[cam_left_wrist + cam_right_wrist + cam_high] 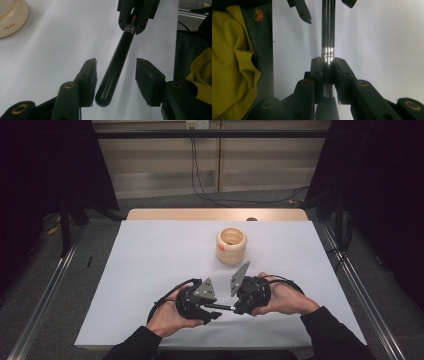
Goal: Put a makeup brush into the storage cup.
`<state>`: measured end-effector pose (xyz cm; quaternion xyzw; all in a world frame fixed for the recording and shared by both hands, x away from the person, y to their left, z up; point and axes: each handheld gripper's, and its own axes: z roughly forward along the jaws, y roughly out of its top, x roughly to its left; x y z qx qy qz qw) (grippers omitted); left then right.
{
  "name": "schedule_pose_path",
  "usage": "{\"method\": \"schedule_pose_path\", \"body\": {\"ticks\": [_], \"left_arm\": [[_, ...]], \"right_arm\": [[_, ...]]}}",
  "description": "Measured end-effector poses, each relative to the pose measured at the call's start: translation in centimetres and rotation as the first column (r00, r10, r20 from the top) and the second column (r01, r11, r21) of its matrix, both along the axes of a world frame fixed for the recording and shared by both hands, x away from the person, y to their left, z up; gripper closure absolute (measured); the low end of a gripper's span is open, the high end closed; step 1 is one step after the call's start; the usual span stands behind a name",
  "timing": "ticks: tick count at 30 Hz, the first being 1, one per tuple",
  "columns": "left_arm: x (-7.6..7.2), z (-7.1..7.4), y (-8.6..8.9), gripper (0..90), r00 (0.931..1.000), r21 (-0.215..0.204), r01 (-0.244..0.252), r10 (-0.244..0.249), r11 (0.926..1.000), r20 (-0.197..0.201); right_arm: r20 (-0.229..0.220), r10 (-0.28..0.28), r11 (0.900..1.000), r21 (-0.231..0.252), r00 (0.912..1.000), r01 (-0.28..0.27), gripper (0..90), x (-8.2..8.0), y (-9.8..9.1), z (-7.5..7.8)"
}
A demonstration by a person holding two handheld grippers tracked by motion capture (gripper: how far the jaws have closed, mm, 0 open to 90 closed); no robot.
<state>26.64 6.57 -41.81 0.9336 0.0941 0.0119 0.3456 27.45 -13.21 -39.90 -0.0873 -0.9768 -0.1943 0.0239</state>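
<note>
A: Layout, biggest first. I have the white table [150, 270], with a tan ringed holder [231, 246] standing toward the far side, well apart from my grippers. A small orange bit shows on its side; I cannot tell what it is.

B: And the object in hand?

A: A slim black pen [115, 67], held level above the near table, between the two grippers. My right gripper [328, 71] is clenched on it just beside the chrome band [328, 53]; in the right gripper view both pads press the barrel. My left gripper [116, 80] is released: the rounded black end sits between its jaws, close to the left pad [87, 80], with a clear gap to the other.

B: Handling notes?

A: Judgement only: light, stiff, glossy, so likely slippery under the pads. A round barrel may roll or pivot if I grip it off-centre.

B: Where do you take hold?

A: On the plain black barrel, a little in from the rounded tip, pads square to the axis. I'd avoid the tip itself, which tapers and could squirt out.
</note>
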Motion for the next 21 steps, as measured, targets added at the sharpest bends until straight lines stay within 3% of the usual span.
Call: {"method": "schedule_pose_path", "body": {"ticks": [3,6,8,12,16,19,21], "left_arm": [[0.18,0.03,-0.14,56.6,0.9994,0.007,0.03,-0.03,0.9995,-0.02],[0.46,-0.07,-0.32,62.8,0.9988,-0.003,0.03,-0.03,0.9996,-0.039],[0.52,-0.25,-0.47,62.3,0.9978,-0.006,0.027,-0.028,0.9996,-0.06],[0.24,-0.33,-0.72,70.2,0.996,0.006,0.06,-0.059,0.9982,-0.066],[0.18,-0.49,-0.78,72.7,0.9943,0.008,0.069,-0.068,0.9976,-0.083],[0.29,-0.68,-0.75,74.5,0.9868,0.014,0.089,-0.087,0.9959,-0.137],[0.26,-0.69,-0.66,75.8,0.9851,0.012,0.101,-0.098,0.9948,-0.142]], "right_arm": [[-0.005,0.005,1.0,-0.004,1.0,-0.005,78.9,-0.16,0.11,-0.09],[-0.004,0.018,0.9998,0.0,0.9998,-0.018,78.9,-0.22,0.23,-0.22],[0.002,0.028,0.9996,0.004,0.9996,-0.028,78.9,-0.26,0.3,-0.24],[-0.01,0.049,0.9987,0.015,0.9987,-0.049,78.9,-0.55,0.46,-0.25],[0.001,0.069,0.9975,0.012,0.9976,-0.069,78.9,-0.67,0.46,-0.24],[-0.006,0.075,0.9971,0.015,0.9972,-0.075,78.9,-0.83,0.5,-0.29],[-0.009,0.098,0.995,0.022,0.9952,-0.097,78.9,-0.9,0.54,-0.35]]}}
